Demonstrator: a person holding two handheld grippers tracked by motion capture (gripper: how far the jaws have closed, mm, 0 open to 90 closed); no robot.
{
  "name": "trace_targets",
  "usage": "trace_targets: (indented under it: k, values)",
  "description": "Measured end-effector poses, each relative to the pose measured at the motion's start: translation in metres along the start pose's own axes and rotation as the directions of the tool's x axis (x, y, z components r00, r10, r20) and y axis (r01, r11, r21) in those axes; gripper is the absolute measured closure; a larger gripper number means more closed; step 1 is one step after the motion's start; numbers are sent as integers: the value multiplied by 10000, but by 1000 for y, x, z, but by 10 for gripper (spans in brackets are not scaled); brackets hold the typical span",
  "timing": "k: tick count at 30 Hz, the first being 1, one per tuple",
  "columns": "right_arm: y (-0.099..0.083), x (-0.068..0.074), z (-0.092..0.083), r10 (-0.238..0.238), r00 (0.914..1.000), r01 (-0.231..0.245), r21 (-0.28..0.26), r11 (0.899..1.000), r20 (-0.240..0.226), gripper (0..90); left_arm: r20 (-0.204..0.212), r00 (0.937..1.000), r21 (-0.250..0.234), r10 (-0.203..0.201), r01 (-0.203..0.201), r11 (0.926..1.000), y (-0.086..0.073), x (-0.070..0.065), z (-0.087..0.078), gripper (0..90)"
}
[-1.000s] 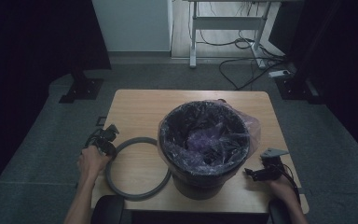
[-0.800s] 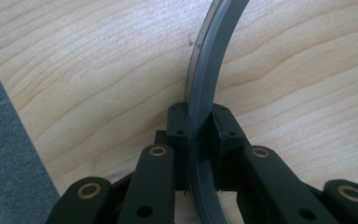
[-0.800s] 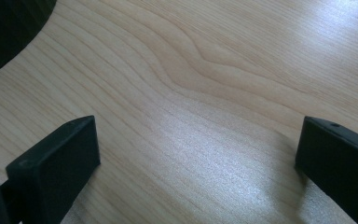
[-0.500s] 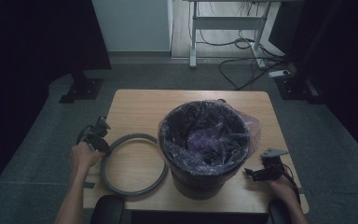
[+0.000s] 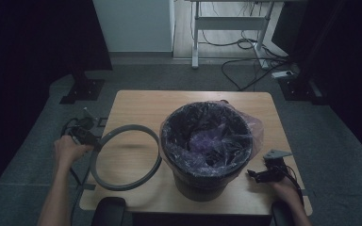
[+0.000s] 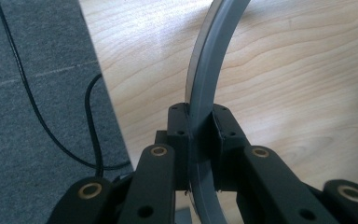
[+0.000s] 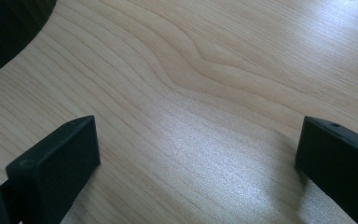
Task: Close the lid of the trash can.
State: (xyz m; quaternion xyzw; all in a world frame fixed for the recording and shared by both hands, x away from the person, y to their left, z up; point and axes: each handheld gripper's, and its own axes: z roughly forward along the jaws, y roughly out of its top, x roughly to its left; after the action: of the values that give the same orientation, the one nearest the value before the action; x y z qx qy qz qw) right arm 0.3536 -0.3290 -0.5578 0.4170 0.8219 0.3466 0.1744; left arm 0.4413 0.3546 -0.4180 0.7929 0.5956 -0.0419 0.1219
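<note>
High view shows the left gripper (image 5: 82, 136) clamped on the left edge of a grey ring (image 5: 126, 157), which is tilted up off the wooden counter (image 5: 141, 106) beside the black bin (image 5: 206, 146). A clear bag (image 5: 252, 127) lines the bin and spills over its rim on the right. In the left gripper view the pads (image 6: 179, 128) pinch the thin band of the ring (image 6: 205, 79) squarely, so the hold looks sound. The right gripper (image 5: 264, 174) rests near the counter's right edge, just beside the bin's base, with its jaws standing wide apart and nothing between them.

The step in hand appears to be carrying the ring over to seat it on the bin's rim and trap the bag. To do it well, lift high enough that the far side clears the rim, level the ring, centre it over the opening, then lower evenly. A one-edge hold lets the ring sag or twist, so move slowly. The free gripper could steady the bin or press the opposite side down. Watch that the loose bag stays folded outward.
</note>
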Motion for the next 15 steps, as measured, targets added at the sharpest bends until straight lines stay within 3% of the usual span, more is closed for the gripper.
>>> trace_targets:
  k: [6, 15]
  values:
    - [0, 0, 0, 3, 10000, -3, 0, 10000, -2, 0, 57, 9996, -109, -265, 265, 9996, 0, 6, -28, 801]
    - [0, 0, 0, 20, 10000, -20, 8, 10000, -4, 0, 43, 9994, -39, -345, 345, 9994, 3, 7, -69, 801]
